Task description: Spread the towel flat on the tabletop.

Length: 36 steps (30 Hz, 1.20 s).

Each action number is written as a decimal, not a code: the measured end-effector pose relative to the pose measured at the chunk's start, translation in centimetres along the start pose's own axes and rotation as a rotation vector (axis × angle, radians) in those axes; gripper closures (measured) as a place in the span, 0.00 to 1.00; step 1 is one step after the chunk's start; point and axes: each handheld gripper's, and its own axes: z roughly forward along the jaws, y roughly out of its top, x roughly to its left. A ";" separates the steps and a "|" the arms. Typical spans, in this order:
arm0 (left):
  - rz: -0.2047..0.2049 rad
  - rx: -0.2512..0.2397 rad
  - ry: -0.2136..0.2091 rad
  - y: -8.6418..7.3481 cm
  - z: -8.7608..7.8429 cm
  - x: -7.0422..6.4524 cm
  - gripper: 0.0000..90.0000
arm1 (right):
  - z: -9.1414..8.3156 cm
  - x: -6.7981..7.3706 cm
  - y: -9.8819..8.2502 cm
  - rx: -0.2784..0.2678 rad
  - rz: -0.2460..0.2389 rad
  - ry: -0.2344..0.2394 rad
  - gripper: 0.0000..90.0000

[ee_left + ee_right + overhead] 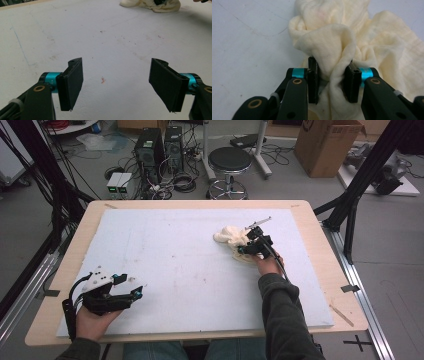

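One bench [320, 270] of pale wood carries one white foam sheet [175, 270] that covers nearly all of its top; the wood shows only as a border around it. The sheet is scuffed, with small reddish specks and one thin blue line seen in the left gripper view.

One cloth [232, 239], cream and crumpled into a heap, lies on the sheet in its far right part, well apart from the near left corner. In the left gripper view the cloth [152, 5] sits at the far top edge. In the right gripper view the cloth [342, 42] is bunched into folds, with one ridge of fabric standing up between the pads.

Two forearms in dark sleeves come in from the near edge, each hand with one tool. The right tool [250, 246] is at the near side of the cloth heap, pointing into it. In the right gripper view the right tool [333, 82] has its two black jaws drawn close with the fold of cloth pinched between them, both pads pressing on the fabric: it is grasping the cloth.

The left tool [136, 293] rests low over the sheet near its near left corner, pointing right. In the left gripper view the left tool [116, 85] has its two jaws standing wide apart with nothing between them but bare sheet: it is released.

Beyond the bench, on the floor, stand one round black stool [229, 162], two dark computer towers [160, 147] among cables, and one cardboard box [325, 145].
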 end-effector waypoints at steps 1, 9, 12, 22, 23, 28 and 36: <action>0.000 -0.002 -0.001 0.0 0.0 0.0 0.31 | -0.4 0.0 0.1 -0.024 0.012 0.010 0.80; 0.002 -0.004 0.010 0.0 0.0 -0.1 0.31 | -2.5 0.6 0.6 -0.077 0.026 0.054 0.81; 0.002 -0.002 0.006 0.0 0.1 -0.2 0.31 | -3.2 0.9 0.8 -0.094 0.023 0.066 0.81; 0.009 -0.003 0.007 0.0 0.1 -0.4 0.31 | -5.1 4.2 2.3 -0.135 -0.037 0.127 0.81; 0.007 -0.005 0.009 0.0 0.1 -0.4 0.31 | -5.2 5.2 2.6 -0.141 -0.047 0.152 0.81; 0.010 -0.009 0.009 0.0 0.0 -0.4 0.31 | -5.3 7.1 3.4 -0.162 -0.061 0.206 0.81; 0.011 -0.017 0.006 0.1 0.0 -0.5 0.31 | -4.3 10.0 4.7 -0.190 -0.059 0.288 0.80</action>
